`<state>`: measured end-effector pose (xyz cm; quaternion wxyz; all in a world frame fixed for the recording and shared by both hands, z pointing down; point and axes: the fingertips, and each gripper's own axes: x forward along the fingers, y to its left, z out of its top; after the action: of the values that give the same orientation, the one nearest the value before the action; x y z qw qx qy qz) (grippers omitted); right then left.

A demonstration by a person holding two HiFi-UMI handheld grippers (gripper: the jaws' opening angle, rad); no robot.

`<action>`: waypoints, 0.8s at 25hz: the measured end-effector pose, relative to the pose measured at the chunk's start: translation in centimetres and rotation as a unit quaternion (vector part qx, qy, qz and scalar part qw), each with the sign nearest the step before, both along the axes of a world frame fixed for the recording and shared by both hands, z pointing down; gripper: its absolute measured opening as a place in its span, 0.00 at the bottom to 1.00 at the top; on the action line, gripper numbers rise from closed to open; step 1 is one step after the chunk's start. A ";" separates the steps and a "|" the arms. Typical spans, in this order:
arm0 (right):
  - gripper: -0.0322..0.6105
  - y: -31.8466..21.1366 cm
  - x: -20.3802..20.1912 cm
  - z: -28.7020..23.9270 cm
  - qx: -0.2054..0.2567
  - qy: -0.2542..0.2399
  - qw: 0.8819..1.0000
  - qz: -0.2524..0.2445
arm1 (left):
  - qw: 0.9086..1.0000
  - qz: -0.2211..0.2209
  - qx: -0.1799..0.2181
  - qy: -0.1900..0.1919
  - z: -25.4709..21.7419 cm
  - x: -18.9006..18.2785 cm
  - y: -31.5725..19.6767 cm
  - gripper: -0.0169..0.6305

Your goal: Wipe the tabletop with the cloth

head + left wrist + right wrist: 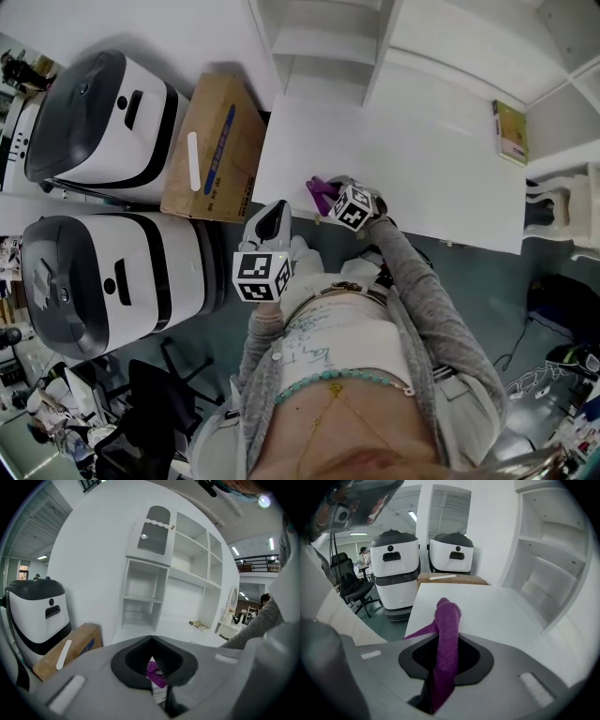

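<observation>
right gripper (pixel 446 654) is clamped on the cloth (pixel 448 620), jaws pinched tight around it. the cloth is purple, nubby knit, bunched into a thick roll that sticks out past the jaws, with one flat corner trailing left at the table's (pixel 501 613) near left edge. table top is smooth, white and matte. left gripper (pixel 153 670) is closed with nothing gripped, just beside the table's near left corner.

Cloth (pixel 446 634) — purple, coarse-knit, bunched into a thick roll — clamped between the fingers of the right gripper (pixel 445 665), one corner trailing left. Position: near edge of white worktop (pixel 412 169), towards its left corner.
</observation>
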<state>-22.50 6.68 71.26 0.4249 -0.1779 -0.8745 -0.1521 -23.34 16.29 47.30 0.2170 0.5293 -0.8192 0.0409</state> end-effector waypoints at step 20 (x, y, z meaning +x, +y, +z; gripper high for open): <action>0.19 -6.2 7.3 0.2 -0.013 0.009 0.998 0.058 | 0.998 0.063 -0.004 -0.005 -0.3 6.8 -6.7 0.03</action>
<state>-15.22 0.50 71.45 0.4381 -0.1334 -0.8817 -0.1139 -16.57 9.64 46.99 0.2124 0.5787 -0.7851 0.0605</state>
